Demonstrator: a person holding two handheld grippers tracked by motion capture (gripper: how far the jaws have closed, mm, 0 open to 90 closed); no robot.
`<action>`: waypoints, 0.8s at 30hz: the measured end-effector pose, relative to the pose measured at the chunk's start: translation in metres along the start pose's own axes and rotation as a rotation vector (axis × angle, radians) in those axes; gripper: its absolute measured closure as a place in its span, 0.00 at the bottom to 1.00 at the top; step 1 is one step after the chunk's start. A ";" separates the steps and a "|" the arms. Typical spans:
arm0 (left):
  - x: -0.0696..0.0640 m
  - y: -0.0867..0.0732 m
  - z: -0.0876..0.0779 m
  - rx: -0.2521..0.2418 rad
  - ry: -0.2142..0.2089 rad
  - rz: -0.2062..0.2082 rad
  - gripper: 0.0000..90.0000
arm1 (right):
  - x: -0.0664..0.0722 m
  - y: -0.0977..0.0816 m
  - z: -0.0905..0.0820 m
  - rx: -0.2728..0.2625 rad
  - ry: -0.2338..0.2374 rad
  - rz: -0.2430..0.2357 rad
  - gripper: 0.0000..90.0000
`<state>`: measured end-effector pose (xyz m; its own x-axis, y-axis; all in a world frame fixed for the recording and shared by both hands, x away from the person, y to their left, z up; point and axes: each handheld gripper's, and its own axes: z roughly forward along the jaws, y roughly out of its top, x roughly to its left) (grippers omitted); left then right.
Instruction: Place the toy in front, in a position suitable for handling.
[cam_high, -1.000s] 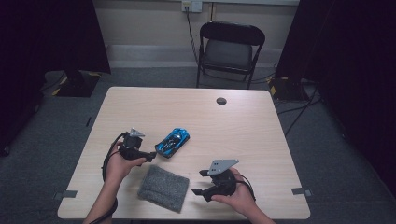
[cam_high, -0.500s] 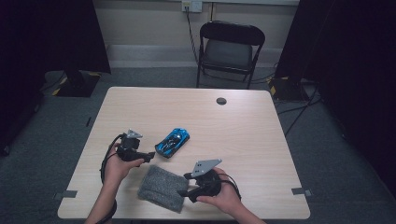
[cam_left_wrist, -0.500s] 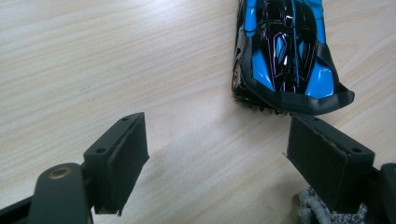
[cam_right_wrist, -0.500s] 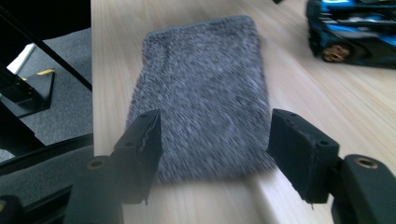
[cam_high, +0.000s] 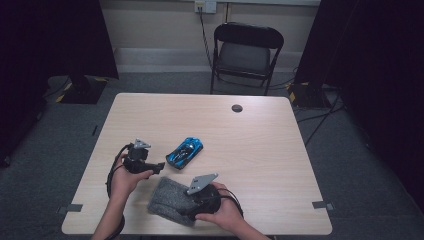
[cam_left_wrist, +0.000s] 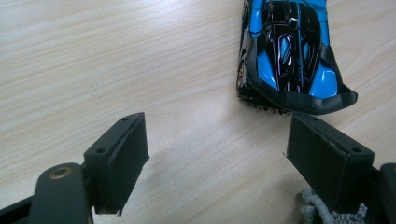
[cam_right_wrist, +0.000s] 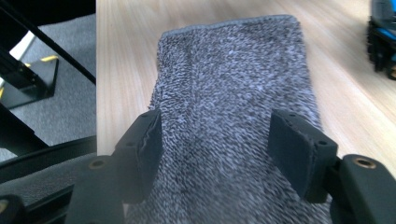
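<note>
Right gripper (cam_right_wrist: 215, 154): jaws part open above grey cloth (cam_right_wrist: 233, 93), gripping nothing, having just narrowed.
Left gripper (cam_left_wrist: 215, 154): wide open, empty, just beside the cloth.
Blue toy car (cam_left_wrist: 289, 51): just beyond the cloth.

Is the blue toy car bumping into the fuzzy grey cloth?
Apart. In the high view, a strip of bare table shows between the blue toy car and the grey cloth.

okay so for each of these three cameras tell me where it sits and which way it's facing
High view: above the person's side, facing forward and down on the table; forearms, left gripper, right gripper show.
Left gripper view: rides that gripper, facing the toy car; open fingers.
Right gripper view: over the grey cloth; open fingers.
Shared: car, cloth.
</note>
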<state>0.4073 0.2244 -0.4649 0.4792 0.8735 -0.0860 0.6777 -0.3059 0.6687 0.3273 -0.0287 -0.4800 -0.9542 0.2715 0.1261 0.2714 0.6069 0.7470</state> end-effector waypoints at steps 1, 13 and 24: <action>0.000 0.000 0.000 -0.001 0.003 0.001 0.23 | 0.000 0.000 0.003 0.012 0.001 -0.011 0.40; -0.003 -0.002 -0.001 -0.011 -0.002 0.005 0.23 | -0.005 -0.008 0.004 0.051 -0.016 -0.056 0.43; -0.007 -0.001 0.001 -0.005 -0.006 0.017 0.23 | -0.026 -0.023 -0.022 0.058 -0.037 -0.016 0.36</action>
<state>0.4036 0.2183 -0.4656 0.4937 0.8660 -0.0791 0.6667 -0.3185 0.6738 0.3431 -0.0656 -0.4860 -0.9533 0.2883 0.0900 0.2645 0.6534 0.7093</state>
